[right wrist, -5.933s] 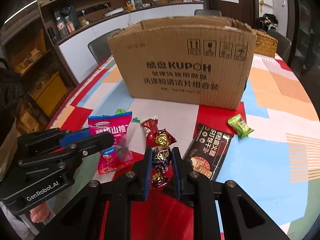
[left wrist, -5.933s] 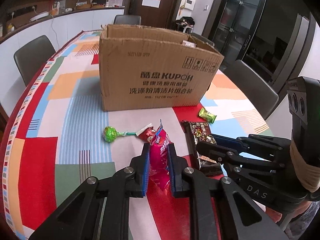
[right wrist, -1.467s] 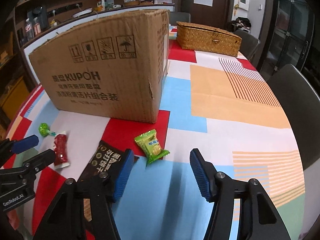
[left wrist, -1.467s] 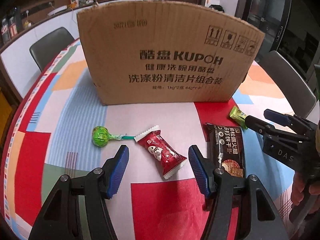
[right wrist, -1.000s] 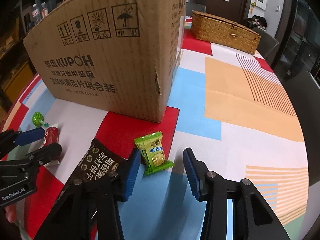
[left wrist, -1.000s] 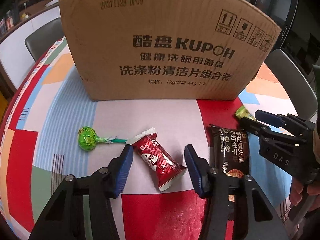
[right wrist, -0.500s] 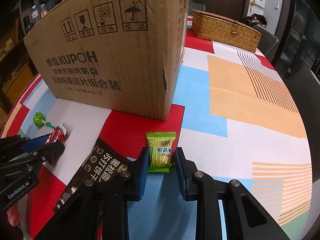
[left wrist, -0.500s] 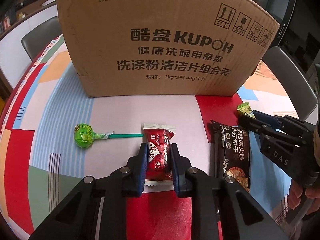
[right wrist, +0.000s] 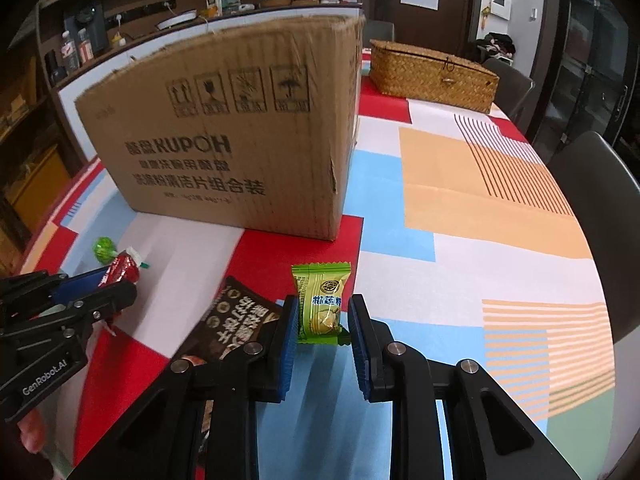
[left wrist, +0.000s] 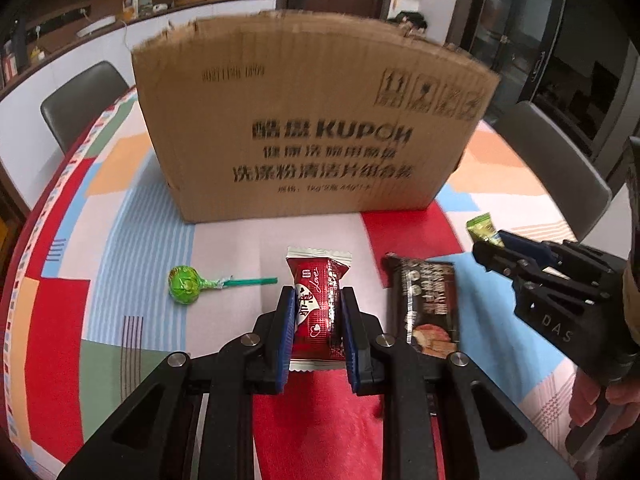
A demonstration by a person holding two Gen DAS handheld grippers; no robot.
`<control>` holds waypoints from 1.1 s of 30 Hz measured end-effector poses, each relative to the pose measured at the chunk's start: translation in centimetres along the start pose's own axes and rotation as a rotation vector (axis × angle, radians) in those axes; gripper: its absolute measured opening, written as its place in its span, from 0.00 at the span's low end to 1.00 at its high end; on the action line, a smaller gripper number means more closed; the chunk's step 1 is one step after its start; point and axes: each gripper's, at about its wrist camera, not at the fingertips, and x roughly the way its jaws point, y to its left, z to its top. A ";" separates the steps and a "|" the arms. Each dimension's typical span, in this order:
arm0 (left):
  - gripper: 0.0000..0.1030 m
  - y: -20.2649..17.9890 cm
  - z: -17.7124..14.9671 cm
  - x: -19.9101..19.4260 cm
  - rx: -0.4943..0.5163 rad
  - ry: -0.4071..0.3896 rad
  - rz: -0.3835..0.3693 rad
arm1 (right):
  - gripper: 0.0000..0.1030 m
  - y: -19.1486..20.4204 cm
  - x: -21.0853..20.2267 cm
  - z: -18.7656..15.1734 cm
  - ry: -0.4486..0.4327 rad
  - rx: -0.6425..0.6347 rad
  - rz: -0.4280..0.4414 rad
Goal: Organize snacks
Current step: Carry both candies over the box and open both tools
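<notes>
L gripper [left wrist: 316, 320] is clenching the red candy packet [left wrist: 318, 300] by its crinkly sides, blue ribbed pads biting the foil mid-body, top seam sticking out fwd. R gripper [right wrist: 322, 322] is pinching the green candy packet [right wrist: 322, 302] the same way, though the right pad looks only just touching the wrapper edge.

Risks, as I'm judging them: both wrappers are slick, puffy film w/ air inside, so they're prob squashing and could be slipping out during the carry to the cardboard box [left wrist: 312, 132], esp. the green one given that thin contact. Box wall is standing tall w/ a ragged torn rim, so a low carry could be snagging a packet on it.

Still lying on the colourful patchwork tablecloth [left wrist: 132, 248]: green lollipop [left wrist: 184, 285], round foil head on a thin stick, and a flat dark biscuit pack [left wrist: 428, 300], glossy, between the two grippers. Woven basket [right wrist: 432, 76] is sitting well behind the box.
</notes>
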 end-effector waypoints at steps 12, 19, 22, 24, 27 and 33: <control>0.22 0.0 0.5 -6.5 0.026 -0.127 -0.035 | 0.25 1.1 -5.6 0.3 -0.104 0.046 0.016; 0.22 0.1 0.8 -9.3 0.030 -0.184 -0.057 | 0.25 1.9 -8.4 0.6 -0.163 0.063 0.023; 0.22 0.2 1.1 -10.4 0.033 -0.211 -0.066 | 0.25 2.2 -9.3 0.8 -0.182 0.064 0.020; 0.22 0.3 1.4 -11.0 0.033 -0.227 -0.073 | 0.25 2.4 -9.9 1.1 -0.194 0.067 0.017; 0.22 0.5 1.8 -11.7 0.035 -0.252 -0.081 | 0.25 2.7 -10.8 1.6 -0.215 0.069 0.009; 0.22 1.4 3.1 -13.1 0.035 -0.294 -0.088 | 0.25 3.4 -12.6 3.0 -0.267 0.062 -0.004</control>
